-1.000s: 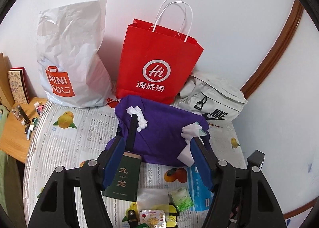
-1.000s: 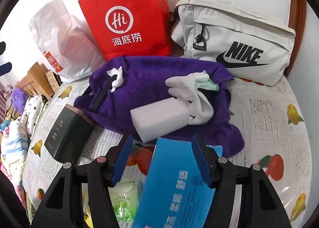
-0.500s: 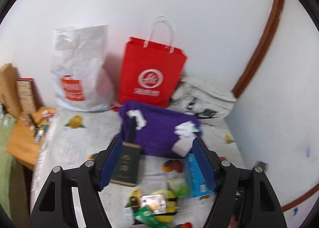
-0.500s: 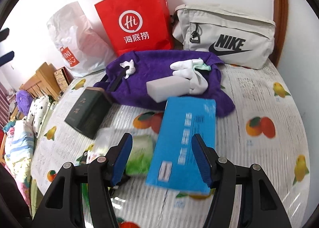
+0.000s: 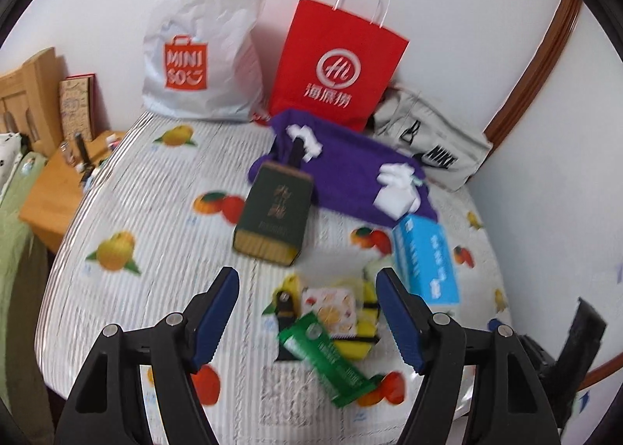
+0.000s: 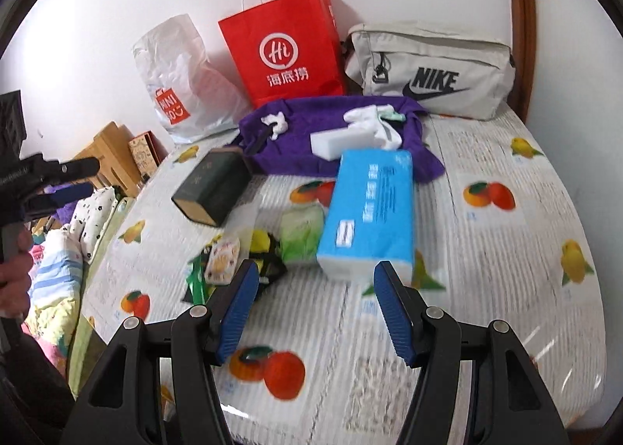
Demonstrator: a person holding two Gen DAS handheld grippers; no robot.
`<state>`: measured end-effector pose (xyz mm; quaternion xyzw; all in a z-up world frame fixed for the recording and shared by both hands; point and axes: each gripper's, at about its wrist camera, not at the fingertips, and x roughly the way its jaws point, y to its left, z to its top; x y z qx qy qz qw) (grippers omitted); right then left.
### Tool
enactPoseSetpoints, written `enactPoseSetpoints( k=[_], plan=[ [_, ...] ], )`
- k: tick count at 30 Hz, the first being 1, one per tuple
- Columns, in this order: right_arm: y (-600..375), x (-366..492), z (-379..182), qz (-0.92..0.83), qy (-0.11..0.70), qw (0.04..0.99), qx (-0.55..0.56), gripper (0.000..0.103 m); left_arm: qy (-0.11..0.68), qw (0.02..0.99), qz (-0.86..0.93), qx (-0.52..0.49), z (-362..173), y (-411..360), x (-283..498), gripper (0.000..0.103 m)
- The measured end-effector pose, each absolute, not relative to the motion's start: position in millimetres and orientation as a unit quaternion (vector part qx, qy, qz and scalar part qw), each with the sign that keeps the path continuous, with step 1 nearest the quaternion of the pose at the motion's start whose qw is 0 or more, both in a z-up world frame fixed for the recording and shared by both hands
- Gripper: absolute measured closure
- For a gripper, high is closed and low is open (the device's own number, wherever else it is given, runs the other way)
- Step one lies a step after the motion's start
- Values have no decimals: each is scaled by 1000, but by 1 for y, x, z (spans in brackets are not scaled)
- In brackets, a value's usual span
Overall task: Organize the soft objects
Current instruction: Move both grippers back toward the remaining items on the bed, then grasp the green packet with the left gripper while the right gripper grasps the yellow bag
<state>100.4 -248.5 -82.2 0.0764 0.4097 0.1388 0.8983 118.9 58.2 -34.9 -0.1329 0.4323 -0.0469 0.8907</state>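
Note:
A purple towel lies at the table's back, with white socks and a white sponge block on it. A blue tissue pack lies in front of the towel. A dark green box sits left of it. Small snack packets lie near the front. My left gripper is open and empty above the packets. My right gripper is open and empty just before the tissue pack.
A white Miniso bag, a red paper bag and a grey Nike pouch stand along the wall. A wooden shelf and bedding lie left of the fruit-print tablecloth.
Both grippers have pulled back and up from the towel, so more of the table shows. The left gripper has also swung left. Both stay open and empty.

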Motion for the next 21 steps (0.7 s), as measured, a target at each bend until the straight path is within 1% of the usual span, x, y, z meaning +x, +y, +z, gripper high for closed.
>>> enactPoseSetpoints(
  k=[5,11,15,21],
  plan=[
    [-250,83,-99,142,417,893,91,42,452,881,-48,-127,-66,51,99,32],
    [-248,65,-112,133,417,896,78,42,478,865,-61,-142,-109,41,87,32],
    [-250,61,-122,132,428,890,83,42,514,833,-92,-180,-144,33,92,32],
    [-256,59,-133,122,437,888,83,42,544,805,-117,-205,-180,14,105,33]
  ],
)
